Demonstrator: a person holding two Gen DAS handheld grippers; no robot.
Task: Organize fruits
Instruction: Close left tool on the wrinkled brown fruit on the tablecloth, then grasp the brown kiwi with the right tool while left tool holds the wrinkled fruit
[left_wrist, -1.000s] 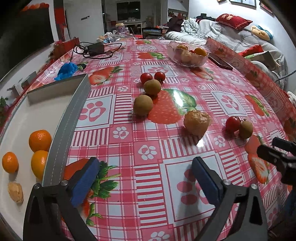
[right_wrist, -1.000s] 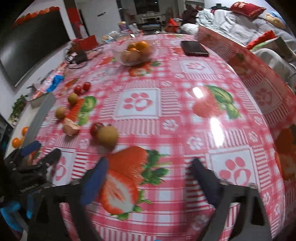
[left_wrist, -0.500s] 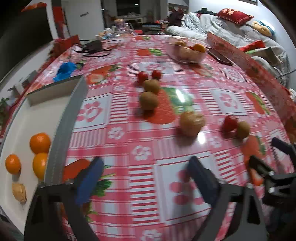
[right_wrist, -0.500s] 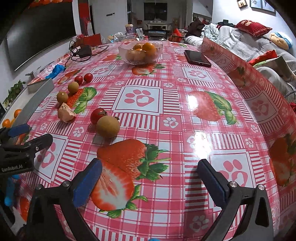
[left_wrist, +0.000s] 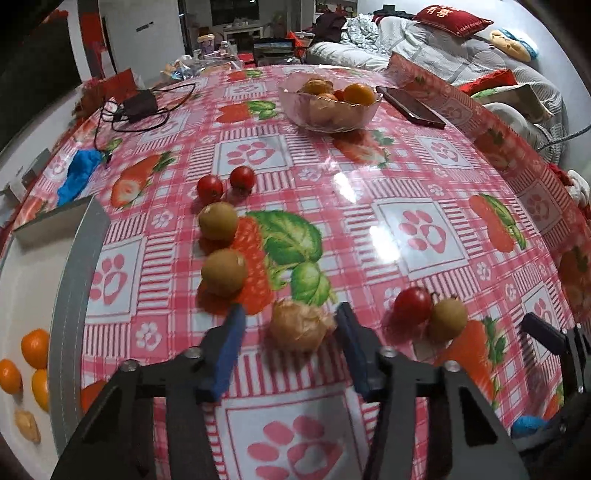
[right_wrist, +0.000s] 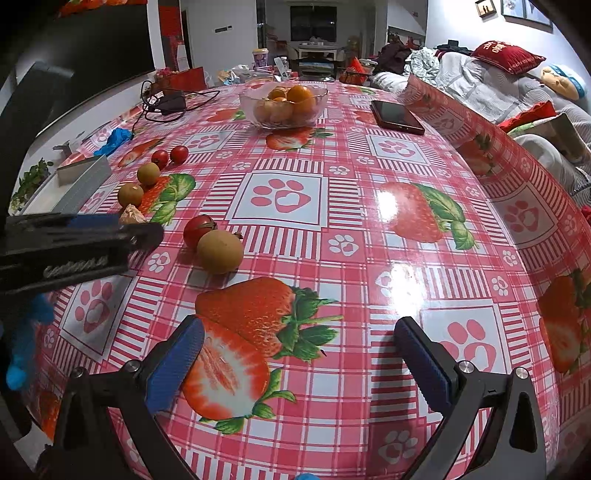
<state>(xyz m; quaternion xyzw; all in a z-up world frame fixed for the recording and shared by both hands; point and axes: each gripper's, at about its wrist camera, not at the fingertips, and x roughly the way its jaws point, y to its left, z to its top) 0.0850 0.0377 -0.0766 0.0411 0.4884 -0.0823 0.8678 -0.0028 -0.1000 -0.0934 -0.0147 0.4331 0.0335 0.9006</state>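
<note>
A pale, crinkled husk fruit (left_wrist: 299, 326) lies on the red check tablecloth between the fingers of my left gripper (left_wrist: 289, 315). The jaws are closing; the right pad is almost at the husk and a gap shows at the left pad. Beyond it lie two round brown fruits (left_wrist: 223, 272) and two red tomatoes (left_wrist: 209, 186). To its right sit a tomato (left_wrist: 412, 304) and a brown fruit (left_wrist: 447, 319), touching. My right gripper (right_wrist: 295, 350) is open above a printed strawberry with nothing between its fingers. That tomato (right_wrist: 199, 229) and brown fruit (right_wrist: 219, 251) lie ahead of it.
A grey-rimmed white tray (left_wrist: 70, 295) at the left table edge holds oranges (left_wrist: 35, 347) and a pale fruit. A glass bowl (left_wrist: 328, 105) of fruit stands at the back, with a phone (left_wrist: 410, 107) to its right. A charger with cable (left_wrist: 138, 107) and a blue cloth (left_wrist: 79, 173) lie back left.
My left gripper has moved forward to the husk fruit, and its jaws have narrowed from wide open to either side of it. The right gripper has stayed open over the printed strawberry.
</note>
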